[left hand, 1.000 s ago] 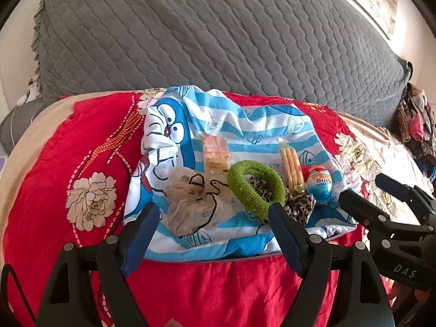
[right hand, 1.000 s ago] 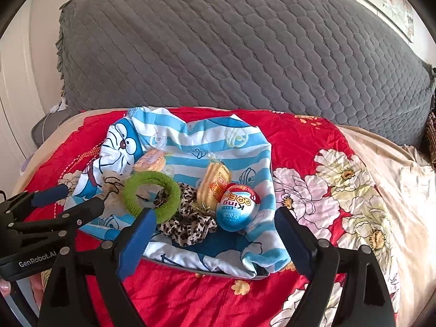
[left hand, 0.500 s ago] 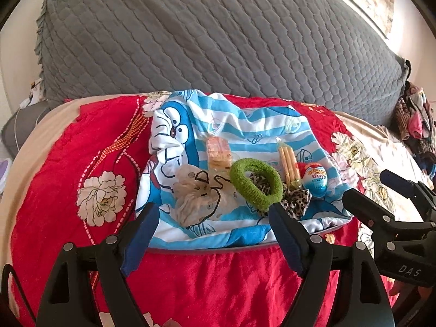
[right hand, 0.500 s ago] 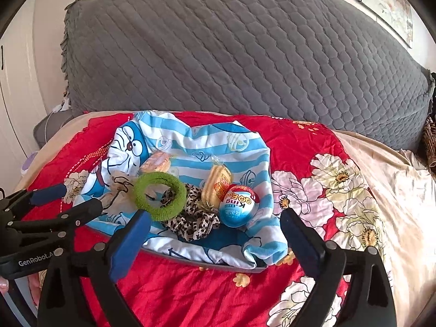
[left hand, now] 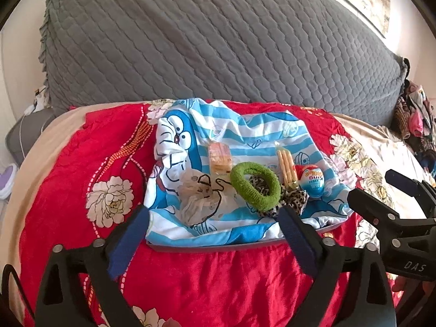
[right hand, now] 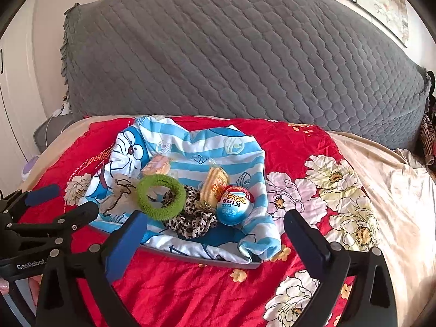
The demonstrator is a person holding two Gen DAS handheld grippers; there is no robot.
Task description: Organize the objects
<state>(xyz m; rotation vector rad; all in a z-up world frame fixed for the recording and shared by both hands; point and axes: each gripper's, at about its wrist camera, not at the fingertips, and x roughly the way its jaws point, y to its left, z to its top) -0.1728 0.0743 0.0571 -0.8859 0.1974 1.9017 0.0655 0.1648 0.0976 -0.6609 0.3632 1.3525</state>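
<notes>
- Both hand-held grippers have drawn back from the pile since a second ago: the blue-striped cloth (left hand: 245, 136) and the things on it look smaller and farther off in both wrist views, while the things themselves lie as they did.
- Left hand-held gripper (left hand: 209, 234) stands wide open and holds nothing; the cream scrunchie (left hand: 199, 199) lies just ahead between its fingers.
- Right hand-held gripper (right hand: 215, 234) is equally wide open and empty; the leopard scrunchie (right hand: 190, 215) and the toy egg (right hand: 234, 204) lie just ahead of it.
- Green hair ring (right hand: 160, 196) leans on the leopard scrunchie; two wrapped snacks, one (left hand: 219, 158) ahead of the left hand-held gripper and one (right hand: 214, 184) touching the egg, lie beyond.
- All six things sit bunched on the cloth, which covers a grey tray (right hand: 207, 261) on the red bed cover (right hand: 190, 294).
- Progress: this fits either things gathered onto the tray or things waiting to be sorted; the pictures do not settle which.
- Writing: the egg reads "King", upside down; the hand-held grippers are marked "GenRobot" and "DAS".
</notes>
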